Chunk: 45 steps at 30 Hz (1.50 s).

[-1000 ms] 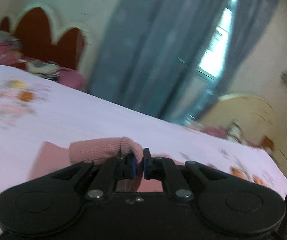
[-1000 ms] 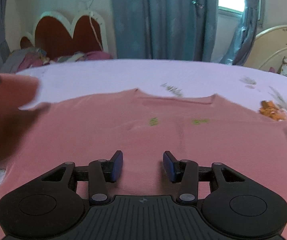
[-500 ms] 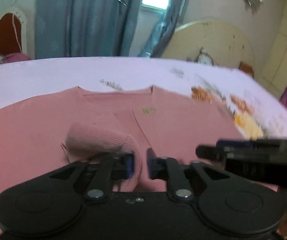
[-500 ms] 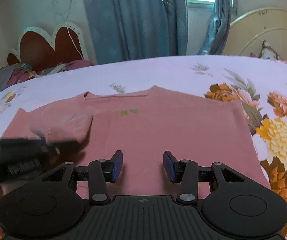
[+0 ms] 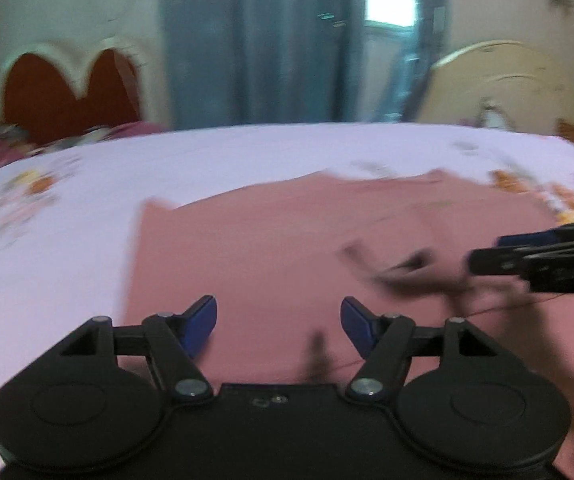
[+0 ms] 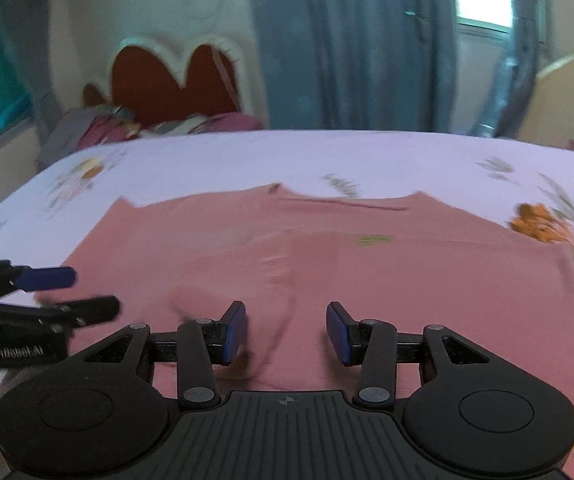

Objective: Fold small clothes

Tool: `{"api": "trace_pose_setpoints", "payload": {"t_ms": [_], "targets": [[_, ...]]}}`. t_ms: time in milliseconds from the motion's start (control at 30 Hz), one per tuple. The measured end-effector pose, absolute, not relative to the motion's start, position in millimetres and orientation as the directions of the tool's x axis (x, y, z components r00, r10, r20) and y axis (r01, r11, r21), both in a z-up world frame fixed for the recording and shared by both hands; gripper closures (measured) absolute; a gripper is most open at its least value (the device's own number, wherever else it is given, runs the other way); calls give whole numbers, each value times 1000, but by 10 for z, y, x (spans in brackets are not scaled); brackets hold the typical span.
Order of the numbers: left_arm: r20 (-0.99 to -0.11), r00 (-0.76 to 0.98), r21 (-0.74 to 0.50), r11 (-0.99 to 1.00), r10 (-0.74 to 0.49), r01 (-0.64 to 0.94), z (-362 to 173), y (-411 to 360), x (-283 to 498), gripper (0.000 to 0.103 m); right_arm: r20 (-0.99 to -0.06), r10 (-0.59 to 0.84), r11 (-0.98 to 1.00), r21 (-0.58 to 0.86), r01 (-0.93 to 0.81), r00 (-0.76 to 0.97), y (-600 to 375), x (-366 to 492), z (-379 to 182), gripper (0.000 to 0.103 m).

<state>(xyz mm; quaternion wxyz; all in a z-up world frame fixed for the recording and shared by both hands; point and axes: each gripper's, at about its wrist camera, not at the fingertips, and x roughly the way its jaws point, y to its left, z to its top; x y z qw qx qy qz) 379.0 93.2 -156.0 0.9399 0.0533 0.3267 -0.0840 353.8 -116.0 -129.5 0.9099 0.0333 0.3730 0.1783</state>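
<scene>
A pink knit sweater (image 5: 271, 248) lies flat on the floral bed sheet, neckline away from me; it also fills the right wrist view (image 6: 407, 280). Its left sleeve (image 6: 263, 268) is folded in across the body. My left gripper (image 5: 279, 326) is open and empty, low over the sweater's left part. My right gripper (image 6: 285, 332) is open and empty over the sweater's near middle. Each gripper shows at the edge of the other's view: the right gripper (image 5: 543, 258) and the left gripper (image 6: 47, 292).
The white floral sheet (image 5: 67, 216) covers the bed around the sweater. A red heart-shaped headboard (image 6: 175, 80) with a pile of clothes (image 6: 99, 128) stands at the far left. Blue curtains (image 6: 351, 48) and a cream headboard (image 5: 499, 80) are behind.
My left gripper has opened and let go of the sleeve cuff, which now lies folded on the sweater. The left gripper has pulled back leftward. The right gripper stayed open.
</scene>
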Motion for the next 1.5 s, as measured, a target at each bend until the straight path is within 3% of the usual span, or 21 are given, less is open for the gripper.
{"api": "trace_pose_setpoints", "payload": {"t_ms": [133,167,200,233,367,433,500,567,600,667,700,767,967,1100,1433,1500], "targets": [[-641,766,48,995,-39,91,-1639,1319,3688,35,-690,340,927,131,-351,639,-916,3540,-1390,58],[-645,764,49,996,-22,70,-1660,1385,3662,35,-696,325,929,108,-354,641,-878,3554,-1417,47],[-649,761,49,997,-10,55,-1673,1445,3637,35,-697,305,931,75,-356,649,-835,3559,-1436,26],[-653,757,50,998,3,39,-1687,1516,3606,36,-690,293,931,47,-362,662,-808,3552,-1447,21],[-664,747,62,998,26,20,-1787,1595,3604,41,-676,285,925,9,-379,680,-760,3563,-1465,20],[-652,758,81,996,30,30,-1817,1550,3680,46,-678,273,923,-14,-383,682,-706,3602,-1511,27],[-635,771,89,996,34,29,-1851,1568,3702,51,-689,272,920,-18,-391,671,-657,3655,-1557,57],[-623,781,87,996,49,7,-1852,1552,3764,51,-690,272,925,-4,-379,671,-663,3692,-1572,64],[-618,784,86,996,54,-1,-1868,1557,3784,53,-685,272,929,5,-369,675,-680,3709,-1567,74],[-610,789,105,994,71,-9,-1882,1557,3828,72,-666,273,945,50,-323,694,-793,3743,-1497,93],[-613,788,103,995,64,-1,-1891,1560,3834,75,-651,271,956,94,-278,709,-907,3759,-1441,95],[-614,788,110,994,55,16,-1897,1532,3817,83,-632,254,967,168,-191,732,-1176,3779,-1344,96],[-607,793,135,990,51,40,-1906,1473,3794,91,-661,185,964,267,-3,727,-1885,3705,-1366,97],[-606,793,159,986,57,51,-1937,1430,3792,91,-732,184,953,297,65,656,-2112,3690,-1622,97],[-626,779,152,986,38,75,-1892,1458,3831,91,-729,164,962,268,57,665,-2285,3471,-1578,97],[-641,768,121,988,7,92,-1834,1505,3828,85,-717,178,957,286,51,674,-2334,3444,-1512,95]]}}
